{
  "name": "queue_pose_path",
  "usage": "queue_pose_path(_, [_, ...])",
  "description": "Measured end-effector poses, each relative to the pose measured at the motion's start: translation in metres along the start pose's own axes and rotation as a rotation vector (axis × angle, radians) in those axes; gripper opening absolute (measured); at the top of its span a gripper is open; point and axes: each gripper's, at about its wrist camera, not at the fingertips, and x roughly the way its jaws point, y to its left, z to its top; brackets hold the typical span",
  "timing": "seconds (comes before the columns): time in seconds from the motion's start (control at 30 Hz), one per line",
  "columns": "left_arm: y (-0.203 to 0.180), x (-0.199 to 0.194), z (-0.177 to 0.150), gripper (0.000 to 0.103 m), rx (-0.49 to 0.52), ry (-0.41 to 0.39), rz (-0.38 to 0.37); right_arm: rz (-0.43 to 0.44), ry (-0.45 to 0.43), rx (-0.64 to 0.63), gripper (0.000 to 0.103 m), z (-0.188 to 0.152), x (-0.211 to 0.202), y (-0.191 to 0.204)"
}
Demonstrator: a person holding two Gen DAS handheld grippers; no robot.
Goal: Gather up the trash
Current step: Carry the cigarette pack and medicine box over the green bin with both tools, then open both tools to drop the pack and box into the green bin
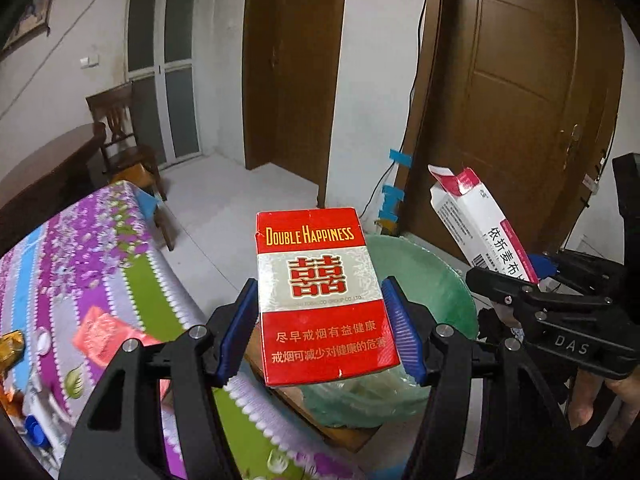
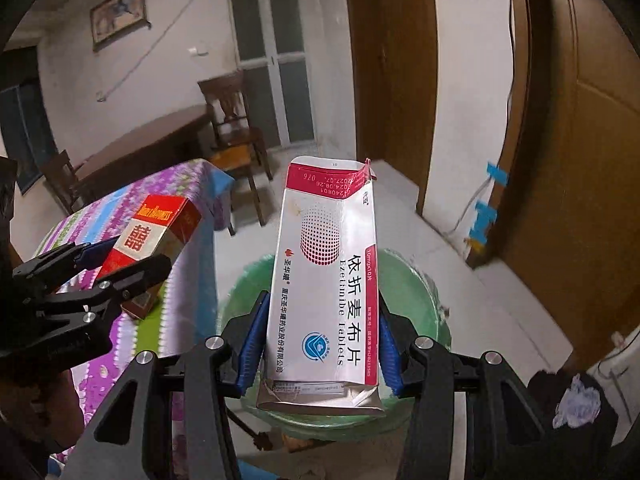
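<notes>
Standing upright lengthwise: cigarette pack [image 1: 326, 296], tablet box [image 2: 326, 280].

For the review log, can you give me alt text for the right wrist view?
The right gripper clamps a white and pink tablet box, its top flap torn open, above a green-lined trash bin. To its left, the left gripper holds a red cigarette pack over a floral tablecloth.
</notes>
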Motion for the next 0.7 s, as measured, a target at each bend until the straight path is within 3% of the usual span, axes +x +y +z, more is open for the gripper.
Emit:
queue_pose_path(0.23, [-0.010,0.038,-0.002,0.060,0.009,0.079,-0.016,0.027,0.046,0.047,0.050,0.007,0.031,-0.021])
queue_pose_path(0.7, [-0.010,0.060,-0.005,0.060,-0.002,0.117,-0.009,0.030,0.077,0.052,0.050,-0.004,0.049,-0.024])
